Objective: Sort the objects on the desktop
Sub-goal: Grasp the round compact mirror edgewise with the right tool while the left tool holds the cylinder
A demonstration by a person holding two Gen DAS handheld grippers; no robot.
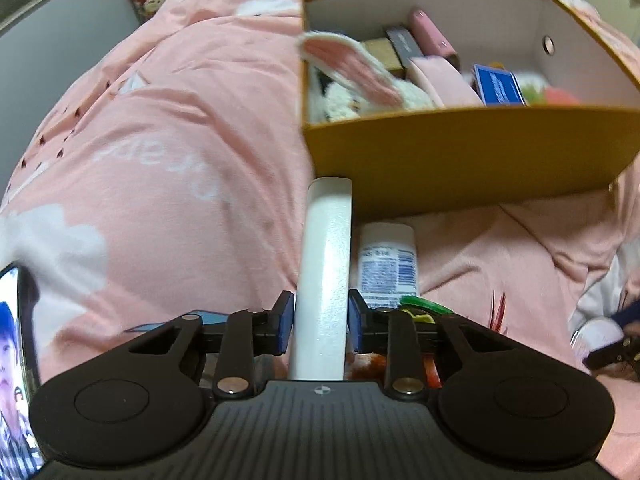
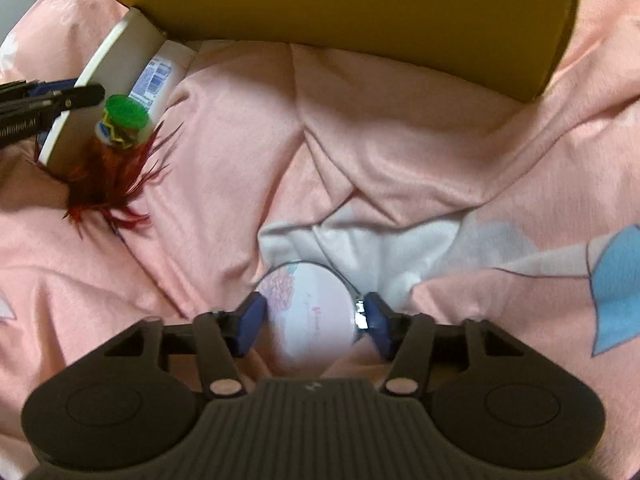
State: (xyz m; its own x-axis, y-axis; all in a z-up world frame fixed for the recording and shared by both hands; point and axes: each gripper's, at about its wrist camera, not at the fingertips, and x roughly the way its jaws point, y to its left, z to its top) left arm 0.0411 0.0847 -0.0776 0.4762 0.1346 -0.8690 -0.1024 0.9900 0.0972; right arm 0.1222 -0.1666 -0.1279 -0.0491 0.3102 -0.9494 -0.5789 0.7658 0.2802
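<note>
I'm angling my left gripper steeply down, pads clamping a white tube beside the yellow box, my right gripper pointing down, pads gripping a round mirror on the pink bedding.

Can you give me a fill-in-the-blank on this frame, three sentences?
1. The left gripper is closed on a ____ tube.
2. The right gripper has a round ____ between its pads.
3. The plush rabbit lies inside the ____ box.

Missing words: white; tin; yellow
</note>
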